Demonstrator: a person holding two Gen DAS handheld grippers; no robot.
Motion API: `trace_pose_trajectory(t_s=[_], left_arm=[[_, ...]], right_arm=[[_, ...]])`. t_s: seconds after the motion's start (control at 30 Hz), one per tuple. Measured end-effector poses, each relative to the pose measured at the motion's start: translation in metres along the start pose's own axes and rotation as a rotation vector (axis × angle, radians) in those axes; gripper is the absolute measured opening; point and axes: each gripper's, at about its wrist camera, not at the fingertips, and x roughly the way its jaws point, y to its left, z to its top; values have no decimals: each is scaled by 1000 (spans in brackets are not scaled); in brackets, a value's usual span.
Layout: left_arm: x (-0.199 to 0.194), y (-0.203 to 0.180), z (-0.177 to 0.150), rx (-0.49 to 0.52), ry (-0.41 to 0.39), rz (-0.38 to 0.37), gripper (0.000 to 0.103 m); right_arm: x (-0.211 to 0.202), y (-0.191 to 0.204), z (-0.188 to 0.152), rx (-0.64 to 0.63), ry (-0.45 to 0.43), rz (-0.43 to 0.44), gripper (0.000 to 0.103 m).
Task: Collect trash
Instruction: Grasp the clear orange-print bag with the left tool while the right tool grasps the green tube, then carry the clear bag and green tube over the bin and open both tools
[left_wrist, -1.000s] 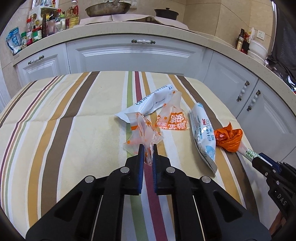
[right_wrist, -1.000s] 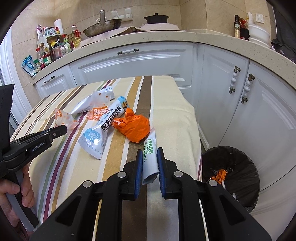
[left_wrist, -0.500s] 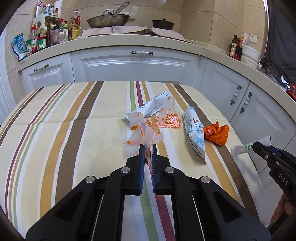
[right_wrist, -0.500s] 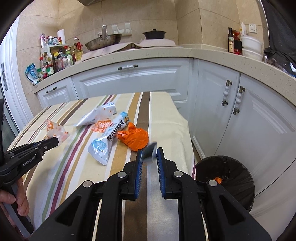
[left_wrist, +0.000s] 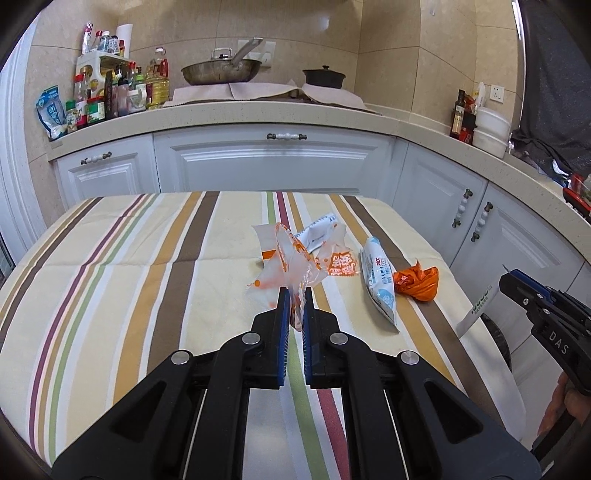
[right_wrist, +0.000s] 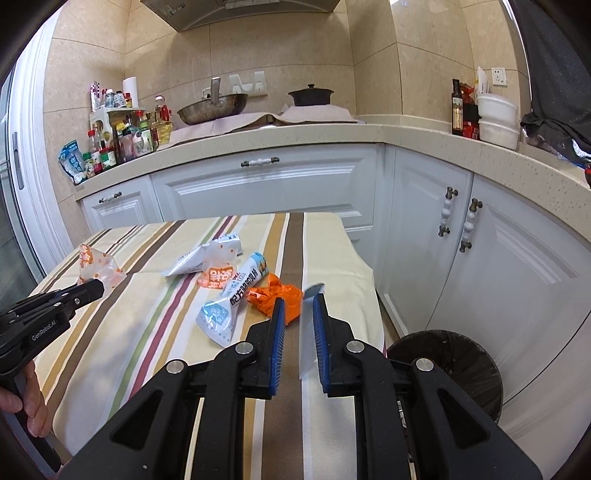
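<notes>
1. Left wrist view: the left gripper pinches a clear orange-printed wrapper, held up above the striped table.
2. Right wrist view: the right gripper has its fingers spread a little; a white strip wrapper leans on the right finger, and whether it is gripped cannot be told. In the left view the same strip hangs from that gripper's tip beyond the table edge.
3. Four pieces of trash lie on the table: one white packet, one orange-lettered clear wrapper, one long white-and-blue bag, and one crumpled orange bag.
4. One black bin stands on the floor beside the table, just right of the right gripper.
5. Writing: "GenRobot.AI" on the left gripper's body, "DAS" on the right one's, large Chinese characters along the long bag. Other print is too small to read.
</notes>
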Motion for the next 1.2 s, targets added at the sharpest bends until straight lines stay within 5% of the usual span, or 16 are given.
trace_pose_trajectory(t_s=[0.37, 0.63, 0.93, 1.2], left_arm=[[-19, -8, 4, 0, -39, -20, 6], [-21, -45, 9, 46, -57, -90, 6], [-15, -68, 4, 93, -51, -89, 6], [-4, -116, -1, 173, -25, -184, 6]], right_arm=[[-16, 0, 4, -5, -46, -16, 16], [-25, -27, 2, 37, -57, -54, 16], [-27, -41, -10, 55, -41, -79, 16], [-45, -74, -18, 102, -50, -157, 16]])
